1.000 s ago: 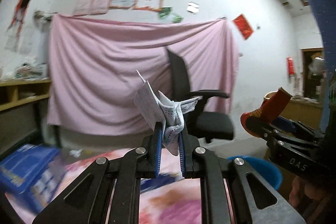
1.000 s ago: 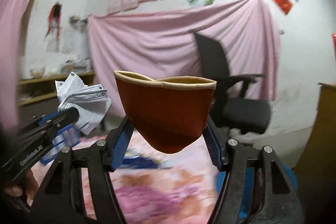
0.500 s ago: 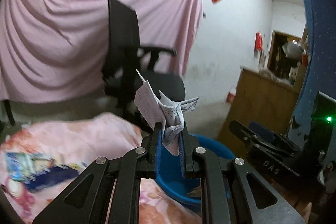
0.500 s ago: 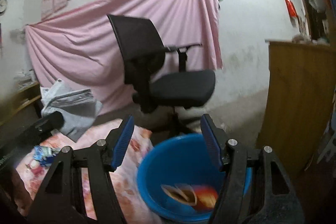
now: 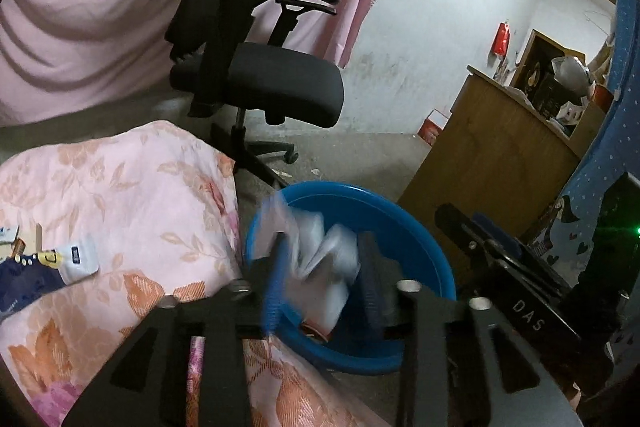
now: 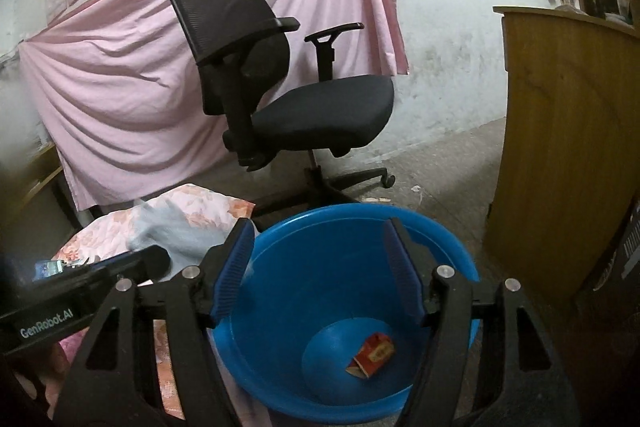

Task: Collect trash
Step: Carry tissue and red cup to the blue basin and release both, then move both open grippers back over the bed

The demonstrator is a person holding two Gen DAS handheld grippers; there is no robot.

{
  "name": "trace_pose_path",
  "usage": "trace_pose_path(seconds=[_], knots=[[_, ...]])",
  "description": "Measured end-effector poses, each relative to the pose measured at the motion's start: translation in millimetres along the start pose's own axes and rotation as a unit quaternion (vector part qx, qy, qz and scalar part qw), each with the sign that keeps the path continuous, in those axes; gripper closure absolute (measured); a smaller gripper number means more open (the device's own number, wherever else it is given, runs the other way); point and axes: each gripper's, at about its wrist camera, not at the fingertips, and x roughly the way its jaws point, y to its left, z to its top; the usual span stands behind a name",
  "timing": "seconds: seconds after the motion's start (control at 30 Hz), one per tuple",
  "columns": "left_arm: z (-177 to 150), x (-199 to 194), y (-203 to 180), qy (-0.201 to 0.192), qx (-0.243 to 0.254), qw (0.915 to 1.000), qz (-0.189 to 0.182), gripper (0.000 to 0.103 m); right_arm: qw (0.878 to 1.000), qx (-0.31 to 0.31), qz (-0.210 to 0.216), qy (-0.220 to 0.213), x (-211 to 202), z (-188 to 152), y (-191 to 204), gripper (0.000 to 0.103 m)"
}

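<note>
The left gripper hangs over the near rim of the blue basin, its jaws opening. The crumpled paper sits blurred between them, just above the basin's bowl; I judge it is slipping free, since the pads no longer look pressed on it. The right gripper hovers over the same basin, jaws spread wide with nothing between them. Below it, on the basin floor, lies a red paper cup, so that piece looks binned and the paper nearly so. Left of the basin, on the floral cloth, some blue-and-white wrappers lie uncollected; these likely remain to do. Beyond the basin stands an office chair.
</note>
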Motion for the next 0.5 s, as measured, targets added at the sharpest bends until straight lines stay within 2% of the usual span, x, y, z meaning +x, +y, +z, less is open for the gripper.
trace_pose_path(seconds=[0.13,0.23,0.43,0.5], knots=[[0,-6,0,-0.011,-0.004,0.9999,0.009,0.065,1.0,0.006,0.0,-0.011,-5,3,-1,0.013],[-2,-22,4,-0.034,-0.009,0.9991,0.024,0.064,1.0,0.004,0.005,-0.025,-11,6,3,0.011],[-1,-76,20,-0.118,-0.026,0.9904,0.067,0.042,0.996,-0.005,0.031,-0.082,-37,13,22,0.0],[-2,-96,28,-0.147,-0.03,0.9849,0.086,0.025,0.993,-0.008,0.044,-0.105,-48,15,31,0.0]])
